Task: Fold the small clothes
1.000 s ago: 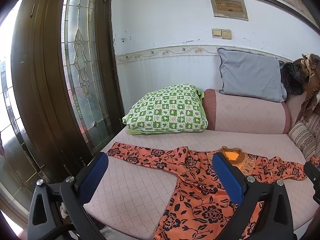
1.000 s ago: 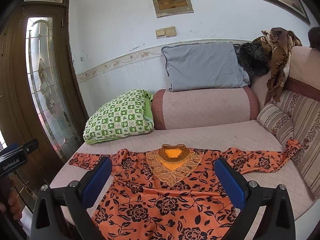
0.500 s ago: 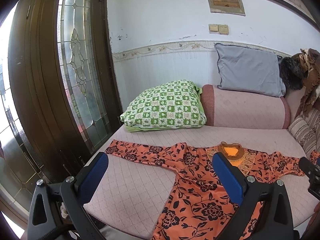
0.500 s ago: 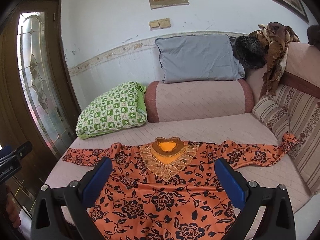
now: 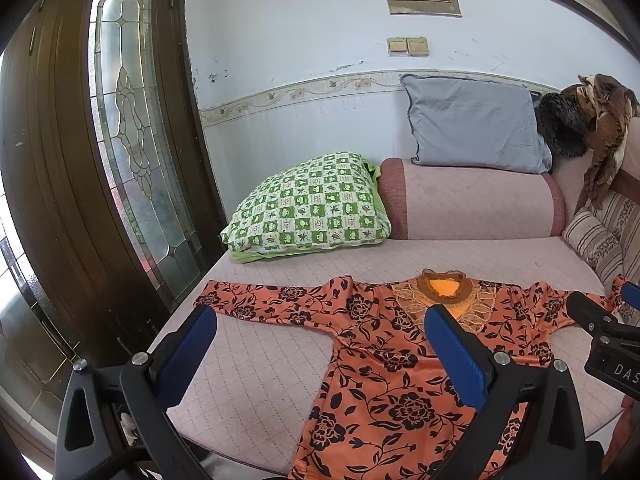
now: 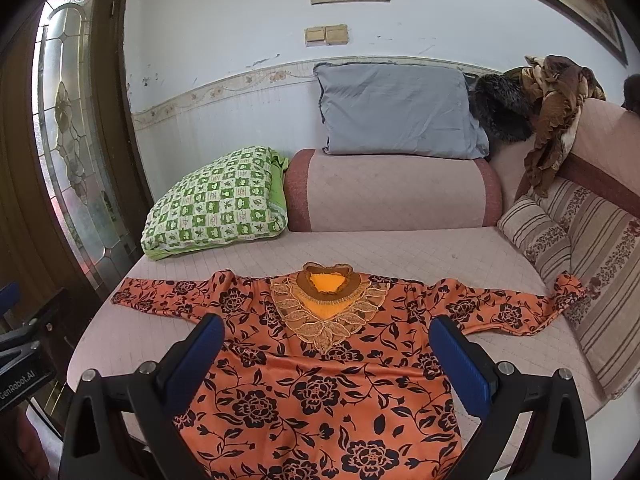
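Orange floral-print long-sleeved blouse (image 6: 320, 360) with a lace-trimmed neckline is lying flat, sleeves outstretched, on the pink quilted sofa seat (image 6: 400, 248). The left gripper (image 5: 320, 354) and right gripper (image 6: 326, 354) are both hovering above it, blue-padded jaws spread wide, gripping nothing. A green checked pillow (image 6: 216, 200) is resting behind the blouse.

An orange blouse (image 6: 320, 392) with a black floral print lies flat and unfolded, front side up, on the pink quilted daybed (image 6: 400, 248). Its neckline (image 6: 326, 282), a brown band edged with tan lace appliqué, points toward the wall. Both long sleeves are spread outward: the left sleeve (image 5: 264, 300) extends toward the door side, while the right sleeve (image 6: 516, 312) reaches the striped cushion (image 6: 536, 236), its cuff turned up.
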Tool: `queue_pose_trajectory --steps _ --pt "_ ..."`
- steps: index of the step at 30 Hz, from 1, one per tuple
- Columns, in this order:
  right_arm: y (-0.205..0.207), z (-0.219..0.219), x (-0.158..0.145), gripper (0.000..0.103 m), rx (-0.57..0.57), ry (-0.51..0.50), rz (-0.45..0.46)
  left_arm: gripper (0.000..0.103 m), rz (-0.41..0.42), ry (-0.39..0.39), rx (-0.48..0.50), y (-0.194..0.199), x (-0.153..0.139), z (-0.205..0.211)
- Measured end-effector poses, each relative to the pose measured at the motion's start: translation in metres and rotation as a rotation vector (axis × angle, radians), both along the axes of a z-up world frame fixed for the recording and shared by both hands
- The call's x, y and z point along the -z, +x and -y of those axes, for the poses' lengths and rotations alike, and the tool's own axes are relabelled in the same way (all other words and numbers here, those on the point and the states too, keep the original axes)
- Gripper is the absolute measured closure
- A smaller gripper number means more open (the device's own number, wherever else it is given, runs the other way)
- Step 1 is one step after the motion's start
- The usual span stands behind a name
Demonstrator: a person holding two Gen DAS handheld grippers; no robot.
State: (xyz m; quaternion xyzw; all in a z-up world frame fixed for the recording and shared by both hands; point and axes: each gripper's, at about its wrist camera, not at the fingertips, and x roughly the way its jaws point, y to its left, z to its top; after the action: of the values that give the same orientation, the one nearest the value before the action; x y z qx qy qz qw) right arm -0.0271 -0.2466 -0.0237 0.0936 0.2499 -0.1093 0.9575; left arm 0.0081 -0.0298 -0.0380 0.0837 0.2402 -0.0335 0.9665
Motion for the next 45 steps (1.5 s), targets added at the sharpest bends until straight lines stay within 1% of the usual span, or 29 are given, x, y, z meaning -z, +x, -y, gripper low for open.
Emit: queue_pose_trajectory --steps 25,31,38,40,42,45 --pt "0.014 0.000 0.014 0.000 -0.011 0.006 -0.045 0.000 -0.035 0.012 -0.009 0.014 0.015 -0.001" --pt "0.022 0.000 0.021 0.000 -0.014 0.012 -0.059 0.000 -0.051 0.017 -0.015 0.024 0.023 0.000" --pt "0.040 0.014 0.039 0.000 -0.002 0.049 -0.088 0.000 -0.082 0.032 -0.017 0.046 0.040 0.009" --pt "0.048 0.025 0.048 0.000 0.012 0.063 -0.096 0.000 -0.108 0.027 -0.010 0.061 0.051 0.015" --pt "0.058 0.045 0.063 0.000 0.031 0.103 -0.098 0.000 -0.164 0.001 0.011 0.081 0.067 0.022" --pt "0.077 0.089 0.096 0.000 0.083 0.193 -0.125 0.000 -0.276 -0.056 0.045 0.120 0.107 0.037"
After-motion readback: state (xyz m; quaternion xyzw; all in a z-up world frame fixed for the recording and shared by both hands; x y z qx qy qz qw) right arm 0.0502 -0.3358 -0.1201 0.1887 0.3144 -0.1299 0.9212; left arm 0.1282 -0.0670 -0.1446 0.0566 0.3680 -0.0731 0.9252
